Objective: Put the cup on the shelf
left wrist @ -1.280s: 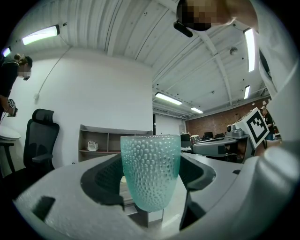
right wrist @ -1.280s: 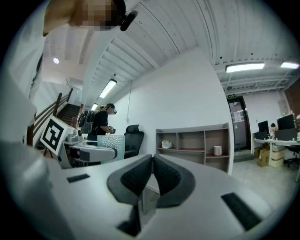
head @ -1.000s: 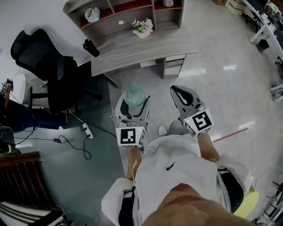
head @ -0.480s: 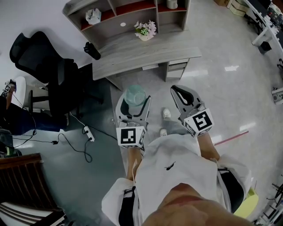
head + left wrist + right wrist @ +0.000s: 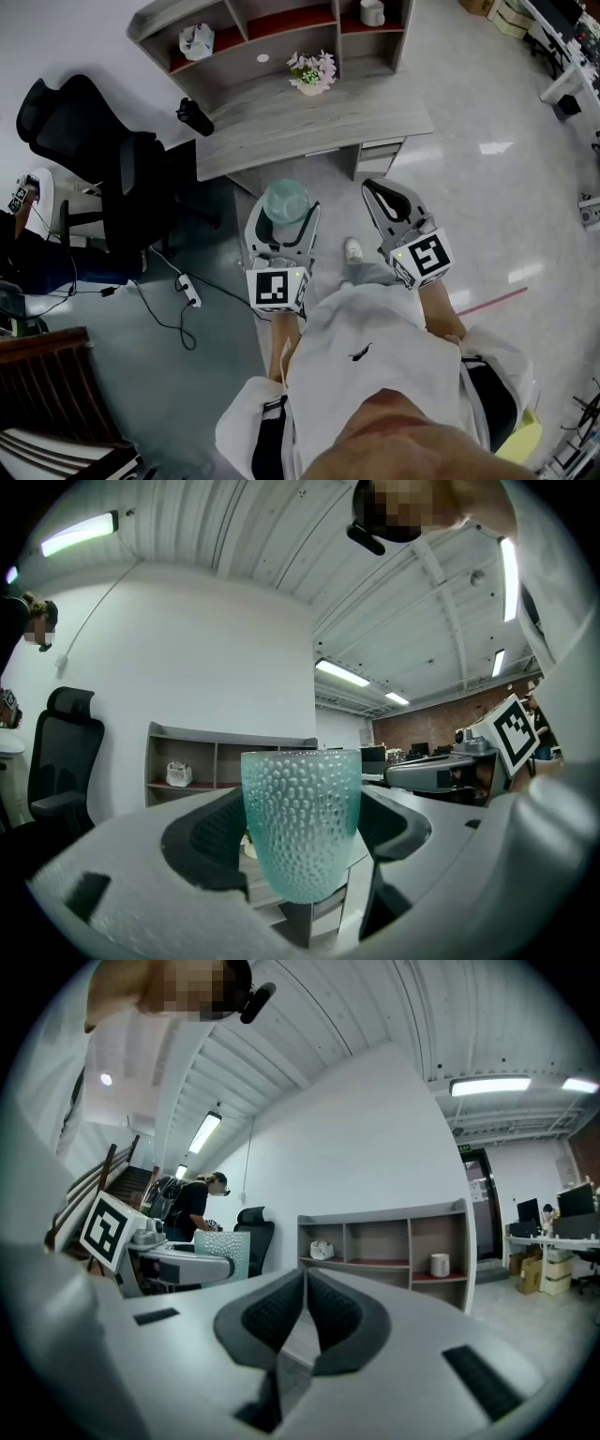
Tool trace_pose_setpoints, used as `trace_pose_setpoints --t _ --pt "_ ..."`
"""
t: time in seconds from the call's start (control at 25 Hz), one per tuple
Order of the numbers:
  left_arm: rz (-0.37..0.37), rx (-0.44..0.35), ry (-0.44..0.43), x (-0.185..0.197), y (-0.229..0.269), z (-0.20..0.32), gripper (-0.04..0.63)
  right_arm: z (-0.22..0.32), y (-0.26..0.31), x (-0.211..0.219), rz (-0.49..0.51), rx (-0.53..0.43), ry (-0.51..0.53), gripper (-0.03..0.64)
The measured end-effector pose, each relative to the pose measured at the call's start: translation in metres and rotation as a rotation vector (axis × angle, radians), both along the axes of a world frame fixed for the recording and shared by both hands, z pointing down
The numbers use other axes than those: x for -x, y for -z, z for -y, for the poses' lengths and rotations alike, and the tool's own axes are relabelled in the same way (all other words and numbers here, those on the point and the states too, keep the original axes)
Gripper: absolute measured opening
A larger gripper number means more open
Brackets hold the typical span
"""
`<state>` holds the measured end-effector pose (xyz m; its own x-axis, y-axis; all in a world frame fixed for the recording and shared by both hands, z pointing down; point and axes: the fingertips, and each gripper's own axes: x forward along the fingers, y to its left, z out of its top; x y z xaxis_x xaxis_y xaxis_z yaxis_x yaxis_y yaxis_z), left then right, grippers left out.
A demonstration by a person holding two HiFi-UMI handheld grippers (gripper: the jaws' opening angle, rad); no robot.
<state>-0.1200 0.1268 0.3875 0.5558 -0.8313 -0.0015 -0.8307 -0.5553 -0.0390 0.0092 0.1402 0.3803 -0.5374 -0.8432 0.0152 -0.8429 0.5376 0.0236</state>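
Observation:
A pale green dimpled cup (image 5: 285, 202) (image 5: 302, 820) stands upright between the jaws of my left gripper (image 5: 283, 217) (image 5: 300, 841), which is shut on it and held above the floor. My right gripper (image 5: 389, 200) (image 5: 305, 1321) is beside it at the right, shut with its pads touching and nothing between them. Ahead stands the grey shelf (image 5: 258, 33) (image 5: 394, 1241) (image 5: 187, 761) with red-lined compartments, on the back of a grey desk (image 5: 309, 117). The cup also shows at the left in the right gripper view (image 5: 223, 1252).
On the shelf are a white object (image 5: 196, 39) at left and a white mug (image 5: 372, 12) at right. A flower pot (image 5: 312, 73) and a black bottle (image 5: 194, 114) sit on the desk. A black office chair (image 5: 98, 159), a power strip with cables (image 5: 187, 289) and a person (image 5: 197, 1206) are at left.
The desk and shelf have shifted lower and nearer in the head view as the person steps toward them. Both grippers keep their pose, the cup still held.

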Motion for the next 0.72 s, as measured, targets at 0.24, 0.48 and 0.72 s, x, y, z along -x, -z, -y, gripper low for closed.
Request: trace_pose_setpoints --t 0.24,0.48,0.72 --pt "0.002 0.007 0.009 -0.007 -0.001 0.028 0.38 0.029 -0.001 -0.006 0.004 0.006 0.01 0.035" --pt "0.013 0.006 0.026 -0.012 0.003 0.055 0.38 0.059 0.002 -0.012 0.011 0.005 0.03 0.035" --pt "0.019 0.005 0.047 -0.017 0.006 0.081 0.38 0.089 0.003 -0.018 0.021 0.007 0.047 0.035"
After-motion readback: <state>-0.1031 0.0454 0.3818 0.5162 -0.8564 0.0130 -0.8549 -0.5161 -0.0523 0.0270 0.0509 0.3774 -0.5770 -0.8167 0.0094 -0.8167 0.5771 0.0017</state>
